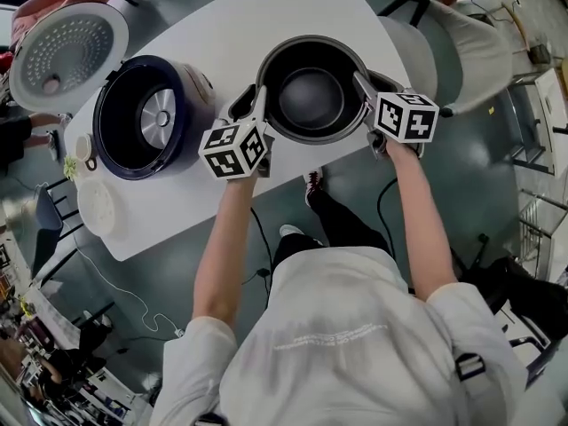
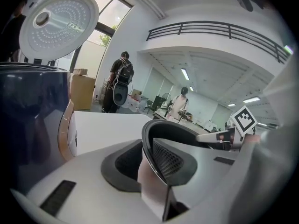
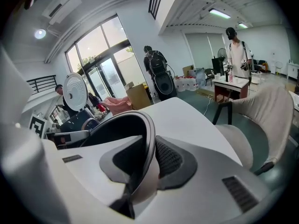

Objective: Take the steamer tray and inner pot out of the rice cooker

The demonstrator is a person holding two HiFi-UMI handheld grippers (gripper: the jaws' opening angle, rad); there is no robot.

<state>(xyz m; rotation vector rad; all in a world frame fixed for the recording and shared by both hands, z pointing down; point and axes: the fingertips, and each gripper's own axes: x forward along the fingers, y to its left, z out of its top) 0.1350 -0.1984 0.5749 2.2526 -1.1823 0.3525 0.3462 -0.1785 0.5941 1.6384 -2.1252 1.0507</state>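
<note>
Left tongs (image 1: 258, 98) and right tongs (image 1: 363, 84) pinch the pot (image 1: 311, 96) by opposite rims, balancing it. It's at the near edge of the bench (image 1: 293, 7).

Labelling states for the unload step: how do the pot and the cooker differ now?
The pot is clamped at its rim by the left gripper and right gripper; the cooker stands ungripped on the table. The pot is black inside; the cooker is navy with a metal plate in its well. The cooker has a lid hinged up; the pot has none. Both are round and open-topped.
</note>
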